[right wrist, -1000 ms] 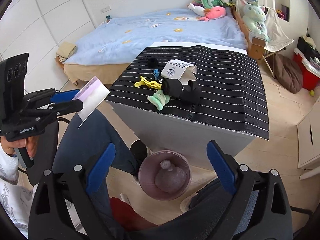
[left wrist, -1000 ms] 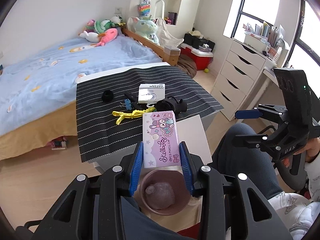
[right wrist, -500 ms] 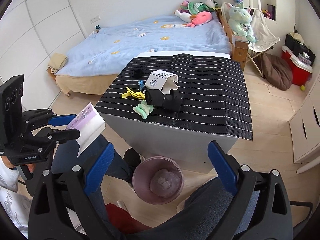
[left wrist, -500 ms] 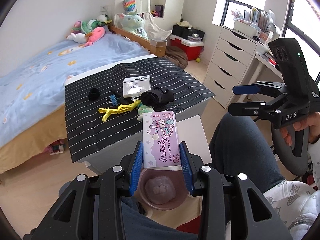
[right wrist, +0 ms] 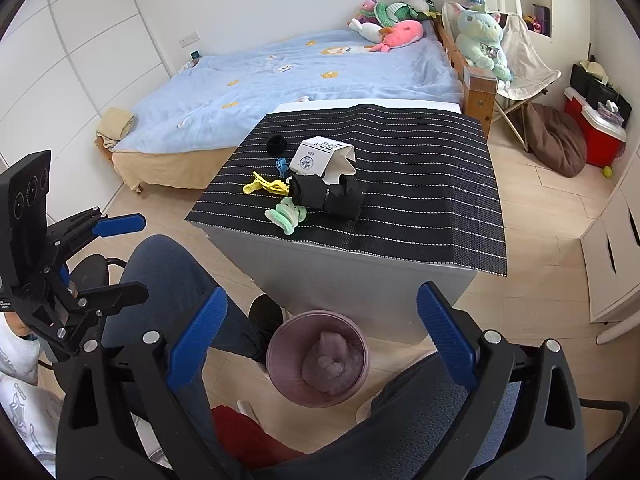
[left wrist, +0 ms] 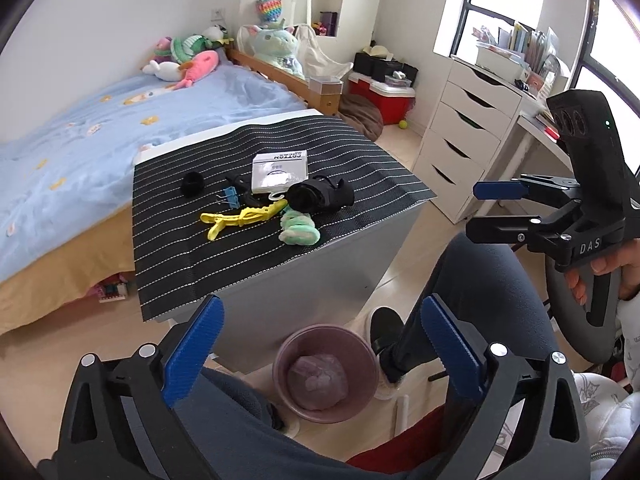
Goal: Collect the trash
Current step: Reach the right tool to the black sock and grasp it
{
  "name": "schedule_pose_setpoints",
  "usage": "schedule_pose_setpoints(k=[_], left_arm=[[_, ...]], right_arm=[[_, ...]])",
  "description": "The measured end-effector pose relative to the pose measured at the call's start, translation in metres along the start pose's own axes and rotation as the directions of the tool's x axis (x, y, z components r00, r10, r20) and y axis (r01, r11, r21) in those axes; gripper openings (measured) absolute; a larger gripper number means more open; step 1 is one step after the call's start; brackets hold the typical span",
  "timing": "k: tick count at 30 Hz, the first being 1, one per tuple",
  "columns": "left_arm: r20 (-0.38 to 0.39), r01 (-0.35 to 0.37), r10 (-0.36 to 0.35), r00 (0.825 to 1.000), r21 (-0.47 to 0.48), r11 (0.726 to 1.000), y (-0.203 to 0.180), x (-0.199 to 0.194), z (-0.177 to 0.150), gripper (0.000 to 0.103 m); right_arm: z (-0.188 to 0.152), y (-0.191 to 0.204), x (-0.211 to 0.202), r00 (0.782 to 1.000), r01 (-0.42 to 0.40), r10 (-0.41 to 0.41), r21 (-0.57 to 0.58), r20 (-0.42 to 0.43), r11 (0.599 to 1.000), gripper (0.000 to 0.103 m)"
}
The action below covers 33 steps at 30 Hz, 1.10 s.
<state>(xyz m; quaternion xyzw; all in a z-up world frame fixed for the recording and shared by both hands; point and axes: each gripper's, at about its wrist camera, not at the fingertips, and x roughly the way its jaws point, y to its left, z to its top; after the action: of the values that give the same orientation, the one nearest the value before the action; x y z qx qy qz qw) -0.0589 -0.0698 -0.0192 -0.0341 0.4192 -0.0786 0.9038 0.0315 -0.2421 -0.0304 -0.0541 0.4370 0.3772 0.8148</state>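
Both tools point(left wrist: 320, 344) point(right wrist: 322, 330) gape above bin point(left wrist: 362, 350); table point(left wrist: 320, 264) edge beside.

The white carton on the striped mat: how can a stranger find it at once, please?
Start at the black striped mat covering the table beside the blue bed. Near its middle, small things lie in a cluster; the white carton is behind the black bundle. It is the only white, printed box among them.

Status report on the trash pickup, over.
Left gripper open, empty. Right gripper open, empty. Bin on floor below both. Nothing blocking.
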Motion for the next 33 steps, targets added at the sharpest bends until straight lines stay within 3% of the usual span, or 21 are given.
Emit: schedule_pose_setpoints(k=[17, 24, 33], left_arm=[[0.021, -0.025, 0.027, 0.999, -0.094, 0.995, 0.025, 0.003, 0.013, 0.095], [0.039, -0.025, 0.031, 0.999, -0.137, 0.99, 0.037, 0.003, 0.019, 0.095], [0.042, -0.026, 0.033, 0.999, -0.157, 0.987, 0.045, 0.002, 0.019, 0.095]], right_arm=[[0.018, 0.004, 0.02, 1.0, 0.004, -0.005, -0.054, -0.018, 0.999, 0.098], [0.041, 0.005, 0.039, 0.999, 0.035, -0.04, -0.157, -0.029, 0.987, 0.098], [0.063, 0.007, 0.085, 0.99, 0.054, -0.092, -0.325, -0.104, 0.944, 0.098]])
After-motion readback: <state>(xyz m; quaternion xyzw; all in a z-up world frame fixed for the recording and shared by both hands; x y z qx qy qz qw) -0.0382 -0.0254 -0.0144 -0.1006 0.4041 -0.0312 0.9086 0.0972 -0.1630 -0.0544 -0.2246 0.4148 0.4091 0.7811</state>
